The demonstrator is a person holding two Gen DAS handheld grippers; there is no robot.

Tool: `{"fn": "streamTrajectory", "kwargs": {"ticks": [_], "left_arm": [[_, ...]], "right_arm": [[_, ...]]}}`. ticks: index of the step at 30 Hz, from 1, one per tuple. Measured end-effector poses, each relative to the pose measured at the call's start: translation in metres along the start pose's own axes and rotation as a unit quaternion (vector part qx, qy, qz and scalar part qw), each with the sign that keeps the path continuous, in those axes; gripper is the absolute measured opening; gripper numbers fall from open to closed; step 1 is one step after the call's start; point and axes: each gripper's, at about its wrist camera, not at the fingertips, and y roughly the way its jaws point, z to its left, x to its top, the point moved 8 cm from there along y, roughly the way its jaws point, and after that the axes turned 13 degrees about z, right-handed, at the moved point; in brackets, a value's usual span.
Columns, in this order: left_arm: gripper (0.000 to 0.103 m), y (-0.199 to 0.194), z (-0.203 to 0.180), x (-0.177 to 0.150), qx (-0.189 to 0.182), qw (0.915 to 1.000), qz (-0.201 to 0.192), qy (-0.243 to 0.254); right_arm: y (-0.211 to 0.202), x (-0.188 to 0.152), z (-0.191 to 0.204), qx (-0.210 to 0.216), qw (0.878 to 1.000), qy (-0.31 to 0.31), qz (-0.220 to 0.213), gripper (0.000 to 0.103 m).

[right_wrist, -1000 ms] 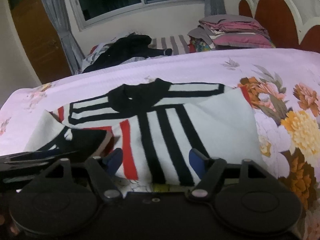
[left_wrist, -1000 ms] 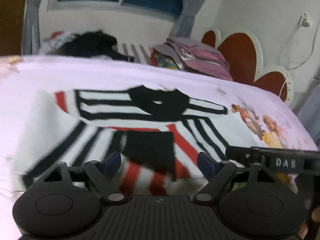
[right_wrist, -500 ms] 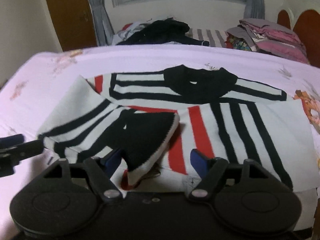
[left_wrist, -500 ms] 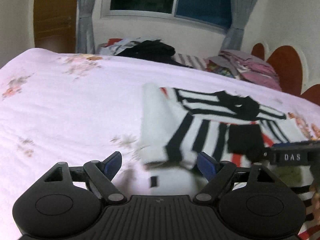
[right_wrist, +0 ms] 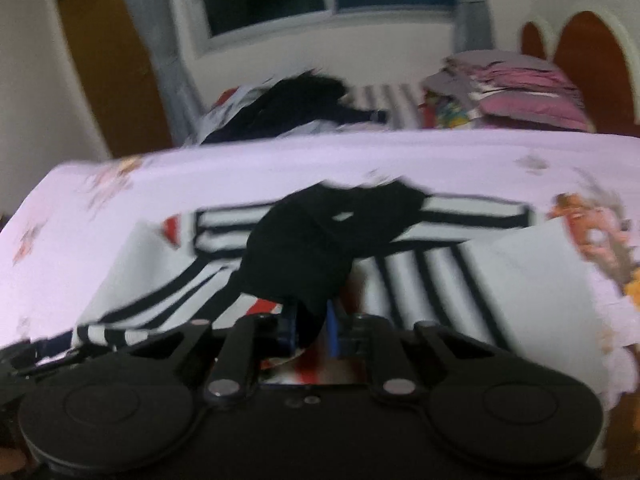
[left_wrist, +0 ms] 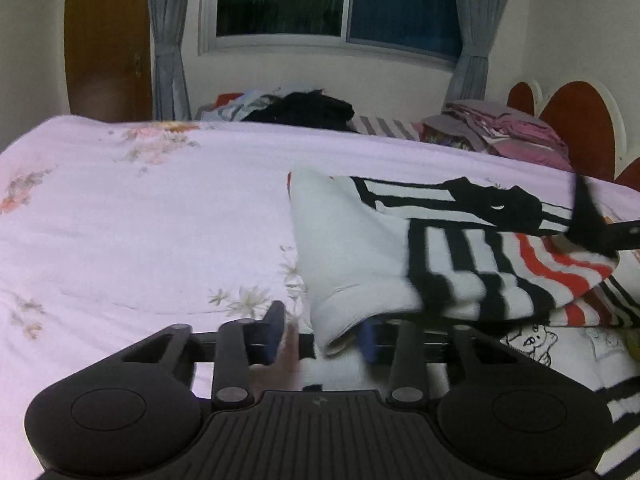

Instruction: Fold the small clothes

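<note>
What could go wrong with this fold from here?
The right gripper pinches only the black cuff of the striped sweater, so it may slip out. The left gripper stands open around the white hem edge; closing late could bunch the fold.

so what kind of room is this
Most likely a bedroom at night: the striped sweater lies on a bed with a floral sheet, a scalloped headboard stands at right, and a curtained window shows dark outside.
</note>
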Motion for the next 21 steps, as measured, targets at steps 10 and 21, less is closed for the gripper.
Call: {"fn": "streamTrajectory", "kwargs": {"ticks": [10,21], "left_arm": [[0.026,0.011,-0.007,-0.005,-0.011,0.9997,0.020,0.000],[0.027,0.012,-0.005,-0.006,-0.011,0.9997,0.023,-0.003]], "right_arm": [[0.013,-0.024,-0.074,-0.003,0.995,0.086,0.051,0.058],[0.011,-0.023,-0.063,0.065,0.989,0.122,0.055,0.061]]}}
